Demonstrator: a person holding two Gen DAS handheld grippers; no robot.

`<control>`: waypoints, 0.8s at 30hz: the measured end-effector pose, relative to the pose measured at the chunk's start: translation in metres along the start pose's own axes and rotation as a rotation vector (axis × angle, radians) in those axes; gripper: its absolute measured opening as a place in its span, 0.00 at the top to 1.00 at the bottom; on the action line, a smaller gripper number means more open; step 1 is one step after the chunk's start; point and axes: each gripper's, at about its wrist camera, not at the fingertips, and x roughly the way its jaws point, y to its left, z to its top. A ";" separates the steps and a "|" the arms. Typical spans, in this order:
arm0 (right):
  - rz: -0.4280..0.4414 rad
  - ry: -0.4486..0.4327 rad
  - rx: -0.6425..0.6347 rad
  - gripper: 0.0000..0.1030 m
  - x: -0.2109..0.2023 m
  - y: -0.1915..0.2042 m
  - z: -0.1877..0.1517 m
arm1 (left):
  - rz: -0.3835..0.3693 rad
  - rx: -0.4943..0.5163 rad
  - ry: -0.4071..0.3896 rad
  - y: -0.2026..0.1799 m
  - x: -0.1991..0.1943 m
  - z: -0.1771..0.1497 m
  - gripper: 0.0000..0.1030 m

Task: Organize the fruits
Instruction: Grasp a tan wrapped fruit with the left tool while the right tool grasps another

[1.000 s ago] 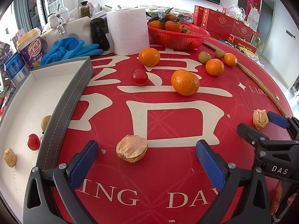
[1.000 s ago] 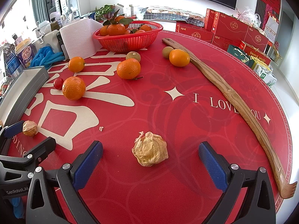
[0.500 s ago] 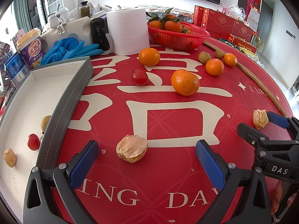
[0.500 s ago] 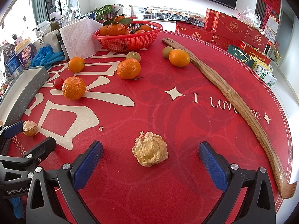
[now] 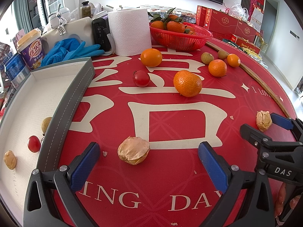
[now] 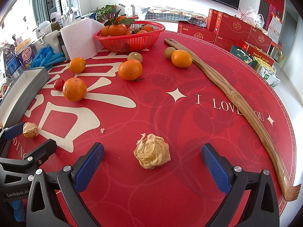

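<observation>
Red cloth with cream lettering covers the round table (image 5: pixel 170 179) under both my grippers. Through the left wrist camera, my left gripper (image 5: pixel 148 162) has its blue pads (image 5: pixel 85 165) spread wide, pinching nothing. A papery husked fruit (image 5: pixel 133 150) lies on the cloth between them, touching neither pad. To the left sits the grey-walled tray (image 5: pixel 62 117), and inside it I see a small red tomato (image 5: pixel 34 143), a husked fruit at the near edge (image 5: pixel 10 159) and a pale round fruit (image 5: pixel 46 123) tucked against the wall. Further out on the cloth lie another tomato (image 5: pixel 141 78), a large mandarin (image 5: pixel 187 83), two more oranges (image 5: pixel 151 57) and a red basket (image 5: pixel 180 37) of mandarins beside a paper towel roll (image 5: pixel 130 31). At the right edge I see my right gripper (image 5: pixel 265 127) from the side, with a second husked fruit on the cloth (image 5: pixel 263 120) between its fingers.

Through the right wrist camera, my right gripper (image 6: pixel 152 162) is equally wide open and empty. That second husked fruit (image 6: pixel 152 151) rests on the cloth between the pads (image 6: pixel 215 167), clear of both. A long wooden back scratcher (image 6: pixel 233 96) curves along the right side of the table. My left gripper (image 6: pixel 28 134) shows at the far left, the first husked fruit (image 6: pixel 30 130) between its fingers.
</observation>
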 end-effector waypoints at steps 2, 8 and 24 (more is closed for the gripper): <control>0.006 0.004 -0.007 0.01 0.000 0.002 0.002 | 0.004 -0.010 0.000 0.000 -0.001 -0.001 0.01; 0.037 -0.010 -0.049 0.20 -0.004 0.013 0.003 | -0.004 0.007 -0.033 -0.009 -0.013 -0.008 0.36; 0.208 -0.033 -0.018 0.76 -0.027 0.020 0.012 | -0.052 -0.023 -0.095 0.012 -0.053 -0.004 0.77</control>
